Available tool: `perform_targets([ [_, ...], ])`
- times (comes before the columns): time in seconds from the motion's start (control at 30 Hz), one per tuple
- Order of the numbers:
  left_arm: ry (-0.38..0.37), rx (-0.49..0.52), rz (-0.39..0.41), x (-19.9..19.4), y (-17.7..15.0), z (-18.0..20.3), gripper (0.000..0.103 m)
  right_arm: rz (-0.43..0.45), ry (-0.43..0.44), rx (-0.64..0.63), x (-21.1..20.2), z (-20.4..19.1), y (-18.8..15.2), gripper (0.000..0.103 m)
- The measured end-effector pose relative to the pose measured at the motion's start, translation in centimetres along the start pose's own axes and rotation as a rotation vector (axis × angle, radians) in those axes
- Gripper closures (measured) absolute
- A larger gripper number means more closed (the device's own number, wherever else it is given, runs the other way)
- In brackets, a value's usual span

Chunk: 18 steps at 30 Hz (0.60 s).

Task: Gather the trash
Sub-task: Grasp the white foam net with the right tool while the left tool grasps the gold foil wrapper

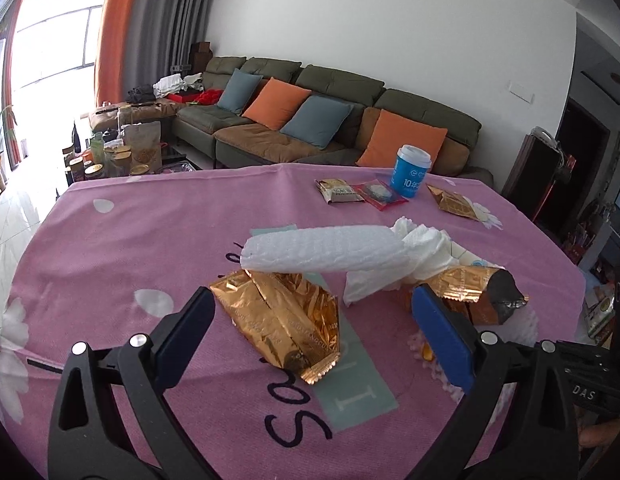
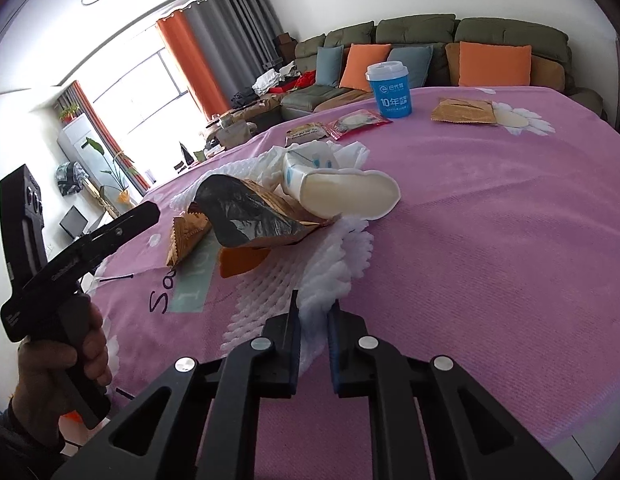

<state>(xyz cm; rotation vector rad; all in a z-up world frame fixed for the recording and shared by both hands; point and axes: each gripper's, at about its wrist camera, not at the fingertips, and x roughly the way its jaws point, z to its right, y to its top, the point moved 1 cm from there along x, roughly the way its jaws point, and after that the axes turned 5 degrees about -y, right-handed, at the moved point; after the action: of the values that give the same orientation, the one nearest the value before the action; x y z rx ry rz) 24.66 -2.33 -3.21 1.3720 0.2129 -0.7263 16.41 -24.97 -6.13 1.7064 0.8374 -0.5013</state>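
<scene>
Your right gripper (image 2: 313,322) is closed down on the near edge of a white foam fruit net (image 2: 329,264), its blue pads pinching the mesh low against the pink tablecloth (image 2: 489,240). Your left gripper (image 1: 311,316) stands wide apart above the surface, holding nothing, with a gold foil wrapper (image 1: 286,320) lying flat between its fingers.

The trash sits heaped mid-surface. The foam net underlies a second gold wrapper (image 2: 246,216) with a grey inner face, an orange scrap (image 2: 240,262), crumpled tissue (image 1: 421,248) and a flattened white paper cup (image 2: 341,196). A white foam strip (image 1: 321,250) bridges across the wrappers.

Farther off, well apart from the heap, stand a blue paper cup (image 2: 389,90), two snack packets (image 2: 337,126) beside it and another gold wrapper (image 2: 463,112).

Risk: the net probably stretches and tears easily. Pulling it by one edge could tip the pile, spilling the light wrappers and tissue, or drag the tablecloth if a pad has caught the fabric. The left gripper, descending flat, may slide the slick foil rather than seize it.
</scene>
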Motion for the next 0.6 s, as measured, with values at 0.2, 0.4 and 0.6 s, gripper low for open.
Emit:
perform_targets([
  [0.2,0.052,-0.026,-0.139,2.9,0.1,-0.9,0.006,0.045,-0.005,0.001,-1.5,0.1,0.6,0.093],
  [0.4,0.069,-0.061,-0.231,4.9,-1.1,-1.6,0.007,0.084,-0.021,0.001,-3.2,0.6,1.4,0.094],
  [0.6,0.087,-0.078,-0.256,6.1,-1.5,-2.0,0.034,0.116,-0.043,0.002,-5.0,1.0,1.5,0.094],
])
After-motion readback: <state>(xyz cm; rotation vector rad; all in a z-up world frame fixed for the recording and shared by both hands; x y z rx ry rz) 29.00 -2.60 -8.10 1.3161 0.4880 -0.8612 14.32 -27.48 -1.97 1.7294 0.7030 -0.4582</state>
